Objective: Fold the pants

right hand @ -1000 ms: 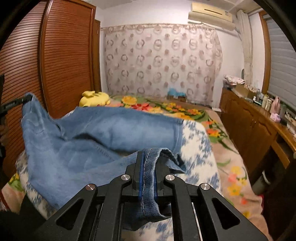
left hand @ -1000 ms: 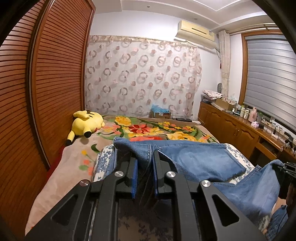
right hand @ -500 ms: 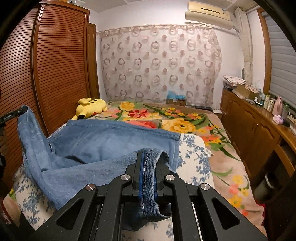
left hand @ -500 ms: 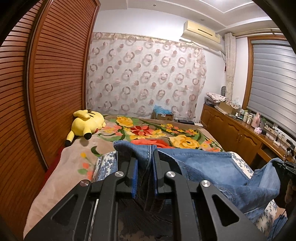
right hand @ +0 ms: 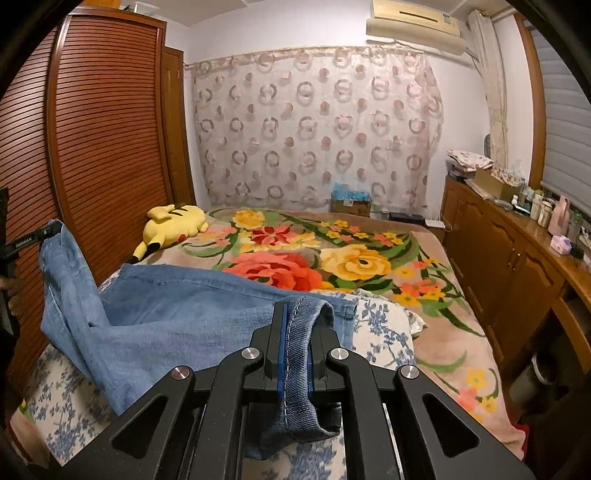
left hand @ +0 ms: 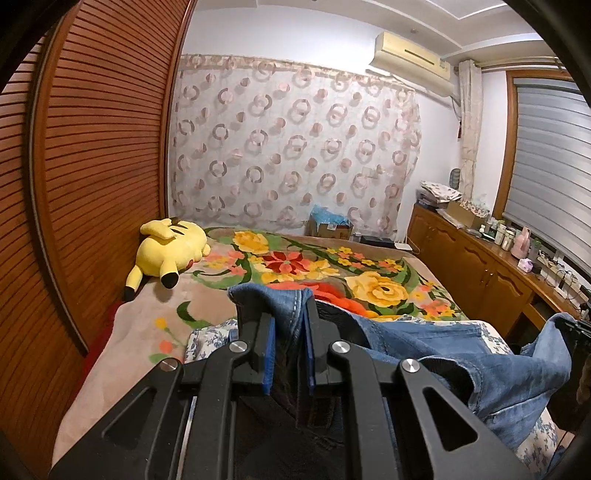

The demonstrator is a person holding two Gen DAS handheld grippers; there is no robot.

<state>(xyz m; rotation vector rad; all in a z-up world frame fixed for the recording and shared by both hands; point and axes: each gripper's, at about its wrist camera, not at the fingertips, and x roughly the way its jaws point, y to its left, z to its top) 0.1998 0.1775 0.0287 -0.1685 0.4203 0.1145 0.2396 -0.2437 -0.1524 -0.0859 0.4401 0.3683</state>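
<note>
Since a second ago, both grippers have drawn back toward the bed's (right hand: 461,332) near edge, dragging the jeans (right hand: 177,314) off the flowered blanket (right hand: 332,258). The left gripper (left hand: 288,332) and right gripper (right hand: 295,332) each pinch a denim edge, jaws narrow. The jeans drape over a blue-patterned quilt (right hand: 380,325) at the near end; a yellow plush toy (left hand: 170,247) lies by the wooden wardrobe (left hand: 92,147).

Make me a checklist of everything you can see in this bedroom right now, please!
Surface: bed with flowered blanket, blue-flowered cloth near its foot.
Job's things: blue jeans lie partly on that cloth, both near corners lifted.
Clutter: yellow plush toy by the wardrobe; bottles on the side cabinet.
Grippers: left gripper shut on a denim edge; right gripper shut on a hem.
Cables: power strip on the cabinet, dimly seen.
Surroundings: ring-patterned curtain, air conditioner, window blind.
</note>
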